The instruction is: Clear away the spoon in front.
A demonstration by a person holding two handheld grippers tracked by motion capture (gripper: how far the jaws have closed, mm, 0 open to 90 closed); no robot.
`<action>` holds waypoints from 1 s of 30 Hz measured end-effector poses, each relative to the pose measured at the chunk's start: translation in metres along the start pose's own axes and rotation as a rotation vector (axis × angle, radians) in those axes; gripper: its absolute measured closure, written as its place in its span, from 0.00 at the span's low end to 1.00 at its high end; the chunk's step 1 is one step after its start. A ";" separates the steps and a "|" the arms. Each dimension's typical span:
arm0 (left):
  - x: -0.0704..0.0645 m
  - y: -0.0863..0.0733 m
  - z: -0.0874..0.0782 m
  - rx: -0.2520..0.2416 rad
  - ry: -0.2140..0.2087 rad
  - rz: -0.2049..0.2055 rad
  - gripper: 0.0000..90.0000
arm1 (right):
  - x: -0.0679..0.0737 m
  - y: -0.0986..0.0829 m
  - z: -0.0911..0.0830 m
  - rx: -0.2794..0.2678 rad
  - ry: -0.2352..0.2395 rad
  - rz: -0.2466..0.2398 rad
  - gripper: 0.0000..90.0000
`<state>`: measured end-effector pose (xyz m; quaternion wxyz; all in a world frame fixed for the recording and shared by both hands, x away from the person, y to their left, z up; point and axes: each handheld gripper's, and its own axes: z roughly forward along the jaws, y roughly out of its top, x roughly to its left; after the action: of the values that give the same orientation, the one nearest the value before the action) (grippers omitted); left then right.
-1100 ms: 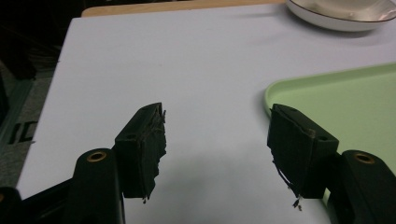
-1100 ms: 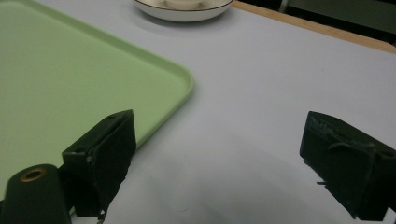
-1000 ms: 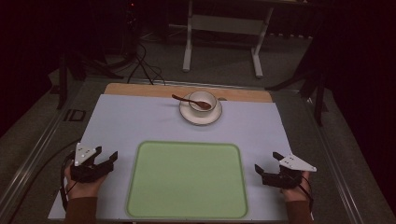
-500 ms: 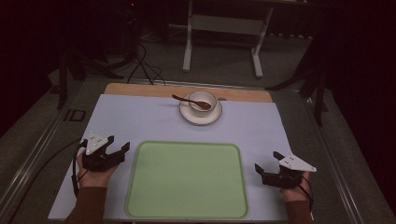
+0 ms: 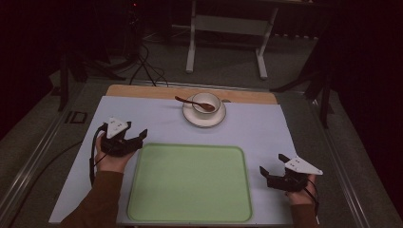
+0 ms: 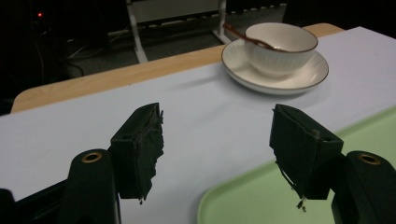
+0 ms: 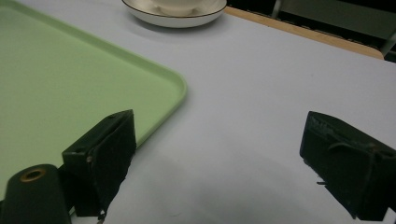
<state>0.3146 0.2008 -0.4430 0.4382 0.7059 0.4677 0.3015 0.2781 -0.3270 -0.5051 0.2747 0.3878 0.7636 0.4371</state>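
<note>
Near the left edge of the green tray (image 5: 190, 183) we hold our left hand-held gripper (image 5: 135, 137), its jaws spread wide and gripping nothing, just off the tray's far left corner and above the pale blue surface (image 5: 266, 128). From the left gripper view, the two black pads (image 6: 140, 149) stand well apart, with the tray's rounded corner (image 6: 243, 200) below the right-hand one and bare surface between them.

Beyond that gap, toward the far side of the surface, we see the white bowl (image 6: 280, 42) sitting on its saucer (image 6: 275, 74), with a brown spoon (image 6: 247, 36) resting in the bowl and its handle sticking out over the rim. In the high view, the bowl (image 5: 206, 102) and saucer (image 5: 204, 116) lie near the far edge of the surface, well apart from both grippers, and the spoon (image 5: 192, 102) points its handle to the left.

Our right hand-held gripper (image 5: 271, 166) sits by the tray's right edge, near its close right corner, also released, with jaws wide apart and empty. In the right gripper view, the tray's corner (image 7: 154, 88) curves just beside the left-hand pad (image 7: 105, 154), bare surface lies between the pads, and the saucer's rim (image 7: 173, 18) shows at the top.

The tray itself lies flat and holds nothing. A strip of wooden tabletop (image 5: 190, 91) runs along the far edge behind the saucer.
</note>
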 end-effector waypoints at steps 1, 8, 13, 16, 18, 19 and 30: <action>-0.001 0.003 0.003 0.000 -0.002 0.003 0.38 | 0.000 0.000 0.000 0.000 0.000 0.000 0.12; -0.006 0.022 0.024 -0.004 -0.020 0.009 0.38 | 0.000 0.000 0.000 0.002 -0.001 0.001 0.12; -0.001 0.033 0.038 -0.009 -0.033 -0.022 0.39 | -0.001 0.000 0.000 0.000 0.000 0.000 0.12; 0.002 0.039 0.047 -0.011 -0.038 -0.027 0.39 | 0.000 0.000 0.001 0.003 0.000 0.001 0.12; 0.003 0.043 0.054 -0.004 -0.039 -0.032 0.39 | -0.001 0.000 0.001 0.003 0.001 0.000 0.12; 0.003 0.045 0.058 -0.001 -0.037 -0.031 0.39 | -0.001 0.000 0.001 0.003 0.001 0.000 0.12; 0.005 0.056 0.092 0.002 -0.047 -0.068 0.40 | -0.001 0.000 0.002 0.004 0.004 0.002 0.12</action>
<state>0.4151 0.1651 -0.4327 0.4584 0.6968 0.4815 0.2695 0.2797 -0.3273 -0.5061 0.2719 0.3883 0.7646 0.4366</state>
